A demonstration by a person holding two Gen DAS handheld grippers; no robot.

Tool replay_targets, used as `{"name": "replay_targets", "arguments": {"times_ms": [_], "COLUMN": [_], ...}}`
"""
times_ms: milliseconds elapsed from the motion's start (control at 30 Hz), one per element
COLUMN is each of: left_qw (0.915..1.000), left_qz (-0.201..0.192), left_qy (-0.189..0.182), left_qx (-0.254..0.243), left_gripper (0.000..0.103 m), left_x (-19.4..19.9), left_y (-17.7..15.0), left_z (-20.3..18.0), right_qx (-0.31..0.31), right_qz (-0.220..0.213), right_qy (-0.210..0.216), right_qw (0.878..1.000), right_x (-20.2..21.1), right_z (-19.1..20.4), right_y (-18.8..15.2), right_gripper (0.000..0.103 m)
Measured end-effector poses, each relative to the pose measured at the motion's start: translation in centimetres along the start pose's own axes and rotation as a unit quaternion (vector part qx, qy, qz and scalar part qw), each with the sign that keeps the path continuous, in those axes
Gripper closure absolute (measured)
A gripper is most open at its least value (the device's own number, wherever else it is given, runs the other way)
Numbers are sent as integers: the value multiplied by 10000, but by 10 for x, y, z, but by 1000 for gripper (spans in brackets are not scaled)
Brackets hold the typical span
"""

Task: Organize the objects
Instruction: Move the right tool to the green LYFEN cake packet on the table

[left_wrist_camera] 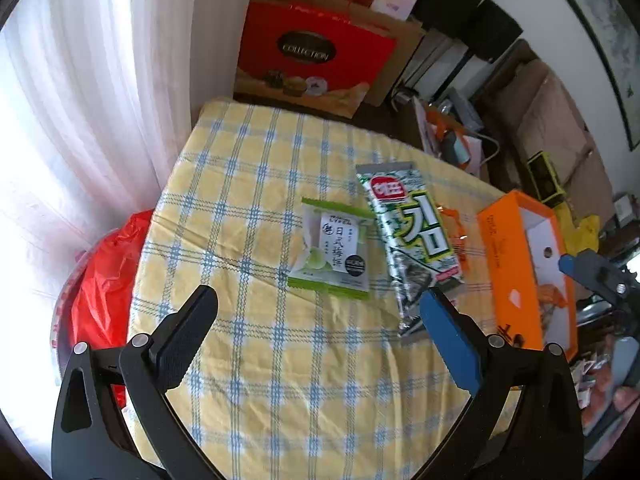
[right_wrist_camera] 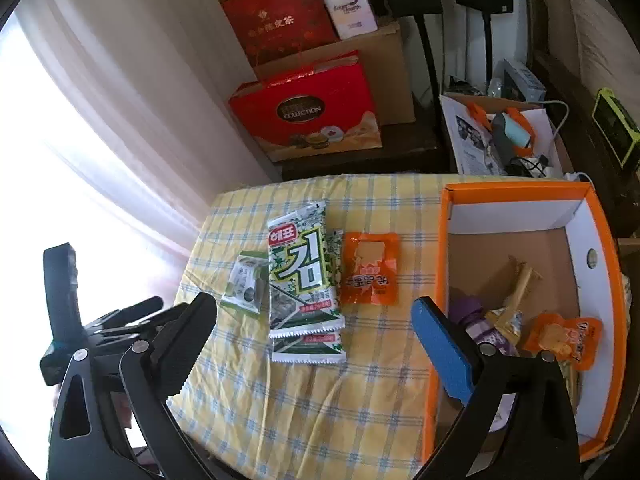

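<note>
Orange box [right_wrist_camera: 516, 216] contents: right view only.

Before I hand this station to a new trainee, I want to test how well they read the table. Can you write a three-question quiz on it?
1. True or false: the orange box already has snacks in it.
2. Which packet lies nearest the box? A. the small green packet B. the seaweed packet C. the orange packet
3. Fill in: the left gripper and right gripper both have their jaws ____.

Key: 1 true. 2 C. 3 open; neither holds anything, and both hover over the checked cloth.
</note>
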State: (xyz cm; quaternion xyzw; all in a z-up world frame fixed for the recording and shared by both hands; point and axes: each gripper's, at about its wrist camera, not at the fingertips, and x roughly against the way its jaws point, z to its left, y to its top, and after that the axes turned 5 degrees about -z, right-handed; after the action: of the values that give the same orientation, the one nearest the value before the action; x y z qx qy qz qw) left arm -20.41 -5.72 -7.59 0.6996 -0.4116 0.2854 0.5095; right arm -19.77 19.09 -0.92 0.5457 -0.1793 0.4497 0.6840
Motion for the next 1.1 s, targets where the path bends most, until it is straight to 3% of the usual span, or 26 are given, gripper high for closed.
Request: {"name": "replay_targets", "arguments": {"times_ms": [233, 367, 833, 1100], "left_qw": [9997, 9993, 9986, 9972], "left_qz": [158, 92, -378, -386], "left_qy": [-180, -270, 130, 141], "left_qx": [51, 251, 344, 618], "left_gripper": [3, 4, 4, 4], "left_x": [-24, -18, 30, 36], "left_y": [2, 6, 13, 5], "left_z": [0, 10, 59, 90], "right_qx": [41, 93, 268, 306], "right_qz": [101, 179, 754, 1045], "right_qy": [60, 167, 630, 464], "right_qw": [9999, 9997, 9948, 9930], "right_x": [-16, -25, -90, -131], "right_z": [8, 17, 75, 97], "right_y": [5, 7, 1, -8], "right_gripper": [13, 20, 33, 36]}}
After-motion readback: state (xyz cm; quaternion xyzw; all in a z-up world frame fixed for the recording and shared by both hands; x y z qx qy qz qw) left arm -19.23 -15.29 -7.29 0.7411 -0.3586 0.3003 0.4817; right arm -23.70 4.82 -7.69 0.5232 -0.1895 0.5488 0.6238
